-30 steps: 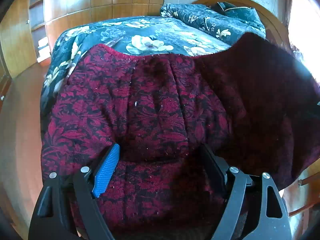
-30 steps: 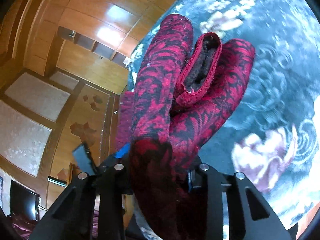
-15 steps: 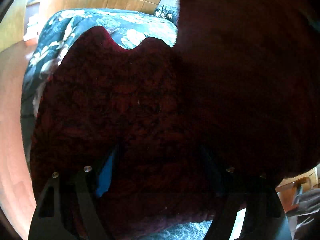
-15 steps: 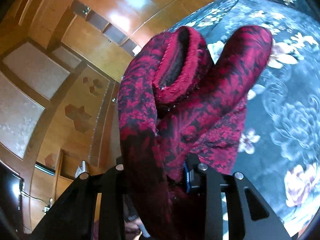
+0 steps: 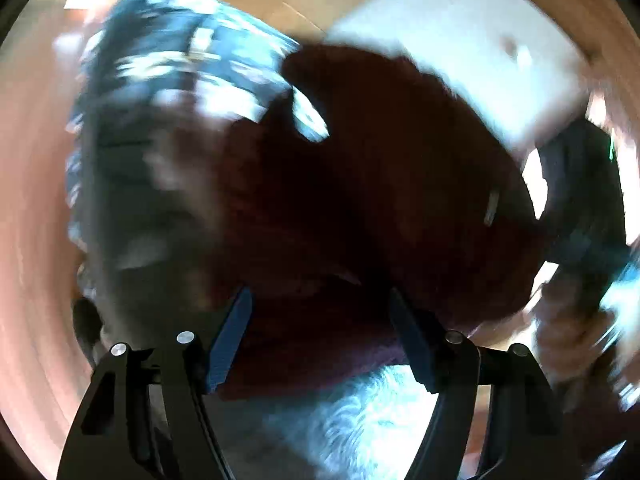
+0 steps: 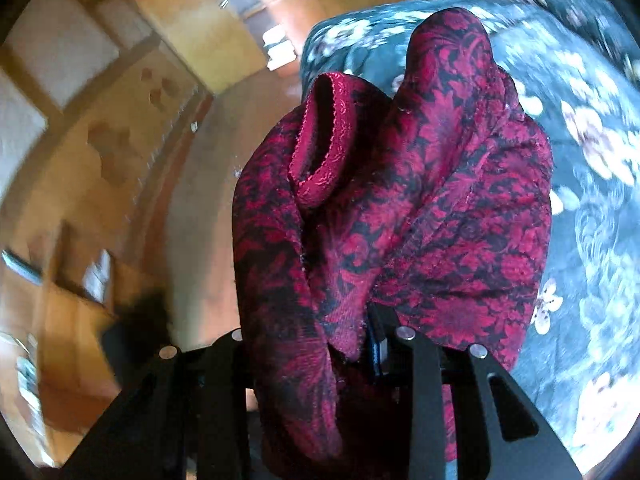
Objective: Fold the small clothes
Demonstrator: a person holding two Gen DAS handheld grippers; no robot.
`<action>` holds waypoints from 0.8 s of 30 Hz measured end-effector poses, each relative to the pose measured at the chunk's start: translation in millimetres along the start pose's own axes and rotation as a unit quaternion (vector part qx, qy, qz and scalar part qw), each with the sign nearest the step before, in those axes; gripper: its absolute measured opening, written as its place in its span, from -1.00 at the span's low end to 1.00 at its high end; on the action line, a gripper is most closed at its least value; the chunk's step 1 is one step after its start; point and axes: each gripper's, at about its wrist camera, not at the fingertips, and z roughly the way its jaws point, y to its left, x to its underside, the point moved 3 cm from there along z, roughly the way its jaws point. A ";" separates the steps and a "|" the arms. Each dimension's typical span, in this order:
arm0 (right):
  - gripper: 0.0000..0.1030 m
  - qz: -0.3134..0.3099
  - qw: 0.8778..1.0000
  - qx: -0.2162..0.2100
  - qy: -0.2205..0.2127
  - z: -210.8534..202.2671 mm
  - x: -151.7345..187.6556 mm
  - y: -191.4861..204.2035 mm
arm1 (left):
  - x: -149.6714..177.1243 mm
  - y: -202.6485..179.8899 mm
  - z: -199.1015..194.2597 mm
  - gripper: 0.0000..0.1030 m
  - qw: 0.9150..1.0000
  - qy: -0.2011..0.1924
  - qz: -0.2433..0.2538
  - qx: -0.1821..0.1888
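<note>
The right hand-held gripper [image 6: 316,344] has its jaws close together and pinches a bunch of the red and black patterned garment [image 6: 420,208]. The cloth is gathered between the black fingers and rises from them in thick folds. One rolled opening with a plain red hem [image 6: 324,136], a sleeve or a leg, stands to the left of a taller fold. Behind the garment lies the bed [image 6: 592,184] with its dark blue cover with pale flowers. To the left is a brown wooden floor [image 6: 192,184] and wooden wall panels.

The left hand-held gripper [image 5: 320,332] is much wider apart, and its jaws have just been closing a little. The same garment [image 5: 380,184], here dark and in shadow, hangs in front of it and fills the gap between the blue pad [image 5: 230,344] on the left finger and the black right finger. This view is blurred, so I cannot tell if the pads really press on the cloth. Under the garment a piece of the flowered bed cover [image 5: 360,416] is visible, and more of it shows at the upper left.
</note>
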 end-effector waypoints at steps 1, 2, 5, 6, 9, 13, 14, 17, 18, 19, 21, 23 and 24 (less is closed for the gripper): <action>-0.36 -0.025 0.999 0.020 0.004 9.4 5.4 6.0 | -4.9 14.7 -15.8 0.36 0.999 -0.020 -0.028 -0.003; -0.36 -0.039 0.998 0.037 0.015 23.5 11.7 9.2 | -7.9 21.6 -24.3 0.36 0.999 -0.030 -0.040 -0.004; -0.33 -0.063 0.995 0.059 0.048 64.5 28.0 13.7 | -23.4 31.2 -46.8 0.36 0.996 -0.057 -0.064 0.004; -0.24 -0.073 0.995 0.056 0.047 70.9 32.1 16.3 | -28.6 31.0 -48.6 0.37 0.996 -0.058 -0.067 0.010; 0.21 -0.091 0.995 0.021 0.017 62.8 34.7 26.2 | -42.2 20.1 -53.6 0.46 0.997 -0.063 -0.053 0.009; 0.43 -0.097 0.995 -0.031 -0.017 40.0 38.4 23.1 | -59.5 -8.0 -43.5 0.46 0.997 -0.057 -0.039 0.035; 0.45 -0.091 0.994 -0.051 -0.025 33.2 40.8 19.6 | -65.7 -13.4 -39.7 0.51 0.997 -0.054 -0.035 0.038; 0.55 -0.085 0.992 -0.088 -0.044 16.6 49.4 17.1 | -83.1 -31.4 -24.2 0.52 0.998 -0.042 -0.020 0.033; 0.56 -0.086 0.990 -0.097 -0.050 9.3 52.1 15.7 | -89.2 -36.5 -16.1 0.52 0.999 -0.032 -0.016 0.030; 0.59 -0.088 0.989 -0.104 -0.054 2.6 55.6 14.5 | -93.9 -39.0 -9.0 0.52 0.999 -0.021 -0.016 0.022; 0.61 -0.096 0.986 -0.119 -0.064 -14.1 62.2 12.2 | -101.0 -40.4 4.2 0.52 1.000 -0.001 -0.016 0.003; 0.61 -0.096 0.985 -0.128 -0.070 -27.7 70.3 2.9 | -105.8 -36.8 19.6 0.52 1.000 0.018 -0.024 -0.009; 0.61 -0.092 0.984 -0.128 -0.077 -34.3 71.7 -0.9 | -106.0 -34.9 25.8 0.52 0.999 0.029 -0.031 -0.002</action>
